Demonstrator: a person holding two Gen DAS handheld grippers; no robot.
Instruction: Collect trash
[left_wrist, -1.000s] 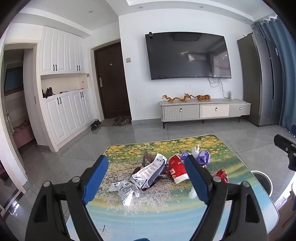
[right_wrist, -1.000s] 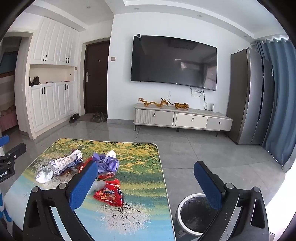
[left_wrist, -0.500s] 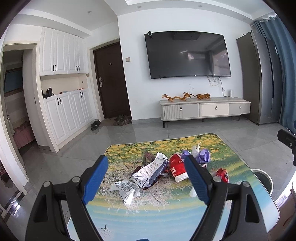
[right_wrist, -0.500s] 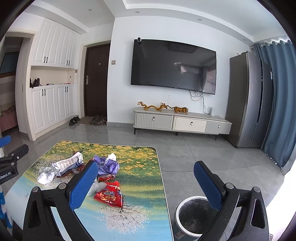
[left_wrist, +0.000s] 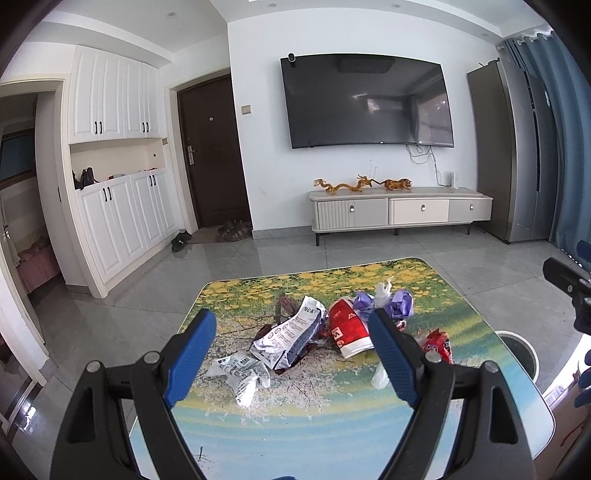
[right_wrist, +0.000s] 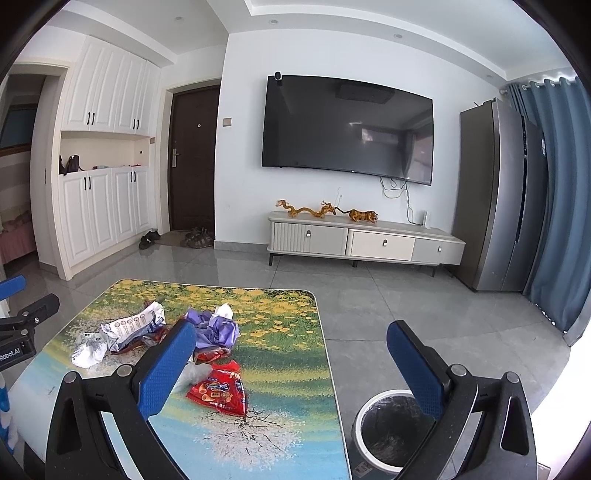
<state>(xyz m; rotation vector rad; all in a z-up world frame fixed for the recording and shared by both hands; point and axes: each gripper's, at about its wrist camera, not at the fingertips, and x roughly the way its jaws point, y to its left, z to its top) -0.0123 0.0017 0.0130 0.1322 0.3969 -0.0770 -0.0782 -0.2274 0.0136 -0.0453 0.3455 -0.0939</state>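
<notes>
We hold left gripper (left_wrist: 291, 341) above near table (left_wrist: 332, 435) edge, blue fingers spread wide, nothing between them. Right gripper (right_wrist: 291, 363) likewise spread, empty, straddling table corner and bin (right_wrist: 388, 432) on floor beside it; likely kept near for drops. Just beyond: red snack bag (right_wrist: 218, 391). Farther, mid-table: heap of silver wrappers (left_wrist: 288, 332), red packet (left_wrist: 347, 328), purple plastic (right_wrist: 218, 330). Nothing collected yet, we judge. Far wall: television (left_wrist: 369, 101).
</notes>
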